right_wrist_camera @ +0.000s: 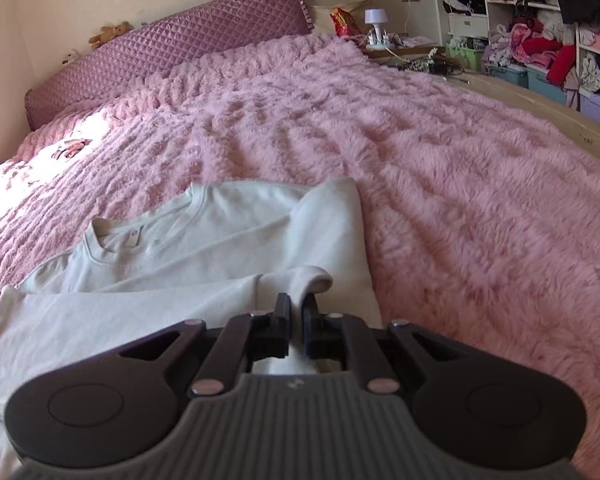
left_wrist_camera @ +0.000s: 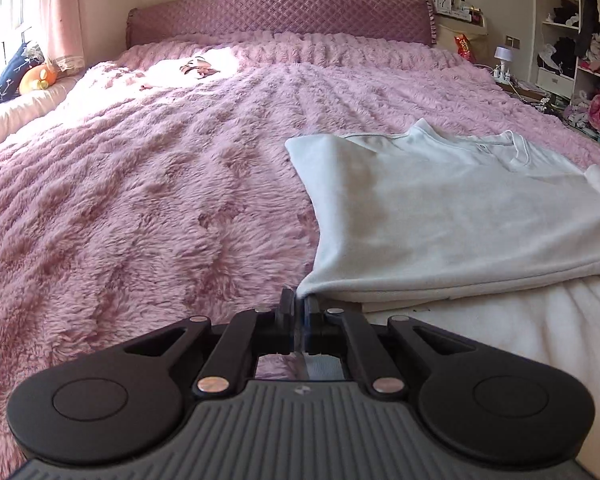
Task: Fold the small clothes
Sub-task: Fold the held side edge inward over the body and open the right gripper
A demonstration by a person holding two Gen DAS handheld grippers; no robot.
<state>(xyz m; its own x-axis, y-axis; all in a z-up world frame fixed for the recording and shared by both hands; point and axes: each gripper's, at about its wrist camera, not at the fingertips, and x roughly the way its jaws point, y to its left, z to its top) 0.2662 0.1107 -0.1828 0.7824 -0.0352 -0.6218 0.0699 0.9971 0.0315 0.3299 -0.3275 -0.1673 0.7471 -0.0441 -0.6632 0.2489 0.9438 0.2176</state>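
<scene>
Nearest the foot of the bed, the left claw (left_wrist_camera: 299, 300) is pinched tight on the near left corner of the white shirt (left_wrist_camera: 440, 208), the cloth drawn to a point between its tips and lifting slightly off the pink blanket (left_wrist_camera: 140, 200). The right claw (right_wrist_camera: 296, 306) is likewise clamped on cloth, a gathered fold at the shirt's (right_wrist_camera: 180, 280) near right side that bulges up just past its tips. So both hands have the hem end, one at each near corner, and the shirt runs away from them: its long axis points from the foot of the bed toward the headboard (left_wrist_camera: 280, 16), with the collar (right_wrist_camera: 112, 240) at the far end and the sleeves already lying turned in over the body. Judging by that layout, the coming move is probably a lengthwise fold, carrying the hem forward over the body to the collar, both hands travelling together so the edge stays square. Beyond the collar the blanket lies bare up to the headboard.
</scene>
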